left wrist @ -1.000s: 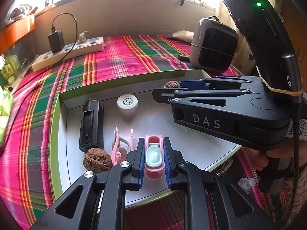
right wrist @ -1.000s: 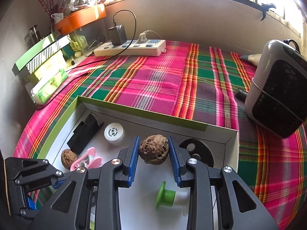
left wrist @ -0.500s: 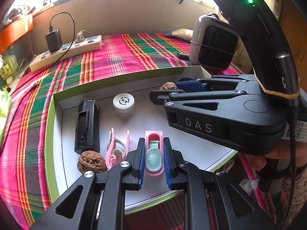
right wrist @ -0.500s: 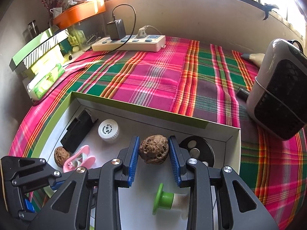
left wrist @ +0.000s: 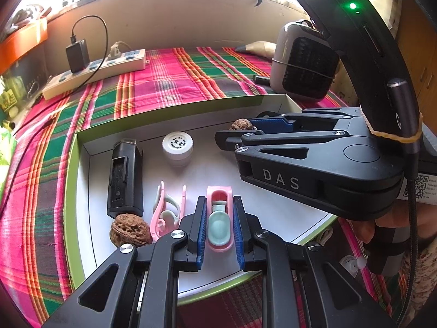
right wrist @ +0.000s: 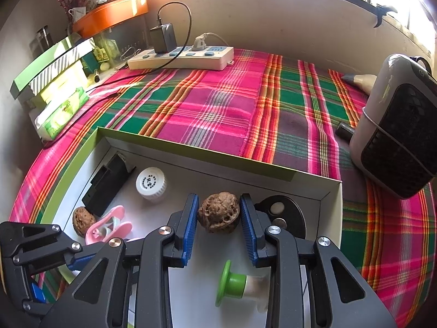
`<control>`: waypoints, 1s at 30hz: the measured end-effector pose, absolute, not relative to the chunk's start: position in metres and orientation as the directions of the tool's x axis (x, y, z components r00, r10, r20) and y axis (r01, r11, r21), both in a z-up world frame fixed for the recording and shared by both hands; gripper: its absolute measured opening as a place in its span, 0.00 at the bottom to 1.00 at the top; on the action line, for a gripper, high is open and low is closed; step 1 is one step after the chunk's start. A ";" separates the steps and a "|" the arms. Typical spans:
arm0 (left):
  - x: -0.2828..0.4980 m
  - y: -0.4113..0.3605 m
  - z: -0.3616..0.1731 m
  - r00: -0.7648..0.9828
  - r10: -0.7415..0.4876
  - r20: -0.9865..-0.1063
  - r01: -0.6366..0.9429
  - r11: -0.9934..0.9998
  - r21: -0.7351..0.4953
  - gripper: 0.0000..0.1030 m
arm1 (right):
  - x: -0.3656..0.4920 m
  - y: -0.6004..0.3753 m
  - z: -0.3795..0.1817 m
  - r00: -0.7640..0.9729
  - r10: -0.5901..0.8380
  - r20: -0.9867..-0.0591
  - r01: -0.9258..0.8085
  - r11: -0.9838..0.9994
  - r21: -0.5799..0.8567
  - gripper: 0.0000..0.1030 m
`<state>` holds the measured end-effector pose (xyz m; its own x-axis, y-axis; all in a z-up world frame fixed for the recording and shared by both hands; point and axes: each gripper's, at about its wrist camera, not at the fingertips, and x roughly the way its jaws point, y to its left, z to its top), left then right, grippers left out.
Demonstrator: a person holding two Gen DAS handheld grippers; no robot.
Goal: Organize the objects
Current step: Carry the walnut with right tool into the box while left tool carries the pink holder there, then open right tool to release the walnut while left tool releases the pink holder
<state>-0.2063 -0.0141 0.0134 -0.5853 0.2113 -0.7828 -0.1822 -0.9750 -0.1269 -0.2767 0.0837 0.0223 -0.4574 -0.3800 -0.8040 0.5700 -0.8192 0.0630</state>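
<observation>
While the left tool [left wrist: 218, 228] stays clamped on the pink clip [left wrist: 220, 218] and the right tool [right wrist: 218, 217] on the walnut [right wrist: 218, 212], lift each straight clear of the box [right wrist: 191, 153] before sorting.

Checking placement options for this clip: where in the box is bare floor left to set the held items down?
The widest bare patch in the box lies mid-floor, between the white cap, the left gripper holding a pink clip and the right gripper holding a walnut. The left side is crowded: black case, second walnut, second clip.
</observation>
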 end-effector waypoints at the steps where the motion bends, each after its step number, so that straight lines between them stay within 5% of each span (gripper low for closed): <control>1: -0.207 -0.014 0.013 -0.585 0.212 -0.783 -0.183 -0.975 -0.127 0.16 | -0.276 0.084 0.022 -0.458 -0.379 -0.804 0.570 -0.819 0.062 0.32; 23: -0.202 -0.020 0.016 -0.592 0.188 -0.784 -0.145 -0.981 -0.126 0.30 | -0.273 0.087 0.027 -0.478 -0.371 -0.796 0.546 -0.836 0.062 0.32; 30: -0.194 -0.021 0.020 -0.602 0.176 -0.779 -0.139 -0.984 -0.114 0.32 | -0.267 0.089 0.031 -0.491 -0.370 -0.789 0.539 -0.840 0.059 0.40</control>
